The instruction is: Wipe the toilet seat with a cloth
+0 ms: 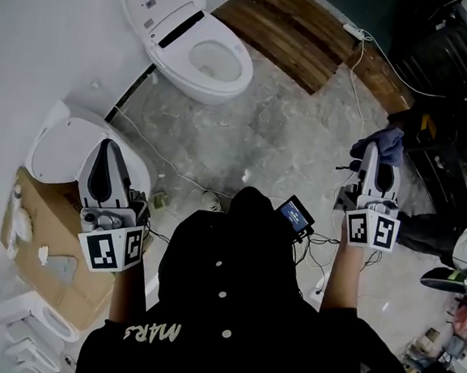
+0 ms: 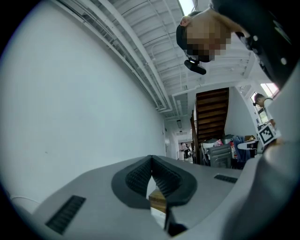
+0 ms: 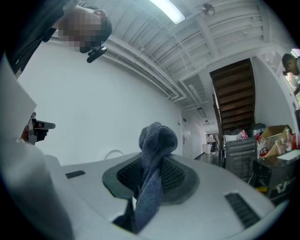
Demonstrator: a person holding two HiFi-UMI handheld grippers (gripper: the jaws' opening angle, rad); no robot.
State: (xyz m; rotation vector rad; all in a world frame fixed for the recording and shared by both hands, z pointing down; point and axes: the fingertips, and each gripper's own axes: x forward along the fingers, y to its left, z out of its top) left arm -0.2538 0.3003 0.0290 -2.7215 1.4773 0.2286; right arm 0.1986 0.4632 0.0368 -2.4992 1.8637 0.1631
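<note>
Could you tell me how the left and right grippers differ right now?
The left gripper is shut on nothing; the right gripper is shut on a blue-grey cloth. In the head view the left gripper lies across a white toilet, the right gripper across concrete floor. Both point away from the person.

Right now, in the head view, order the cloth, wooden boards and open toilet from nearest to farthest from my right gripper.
1. cloth, between the fingers of the right gripper
2. wooden boards, ahead, leftward
3. open toilet, farthest left
</note>
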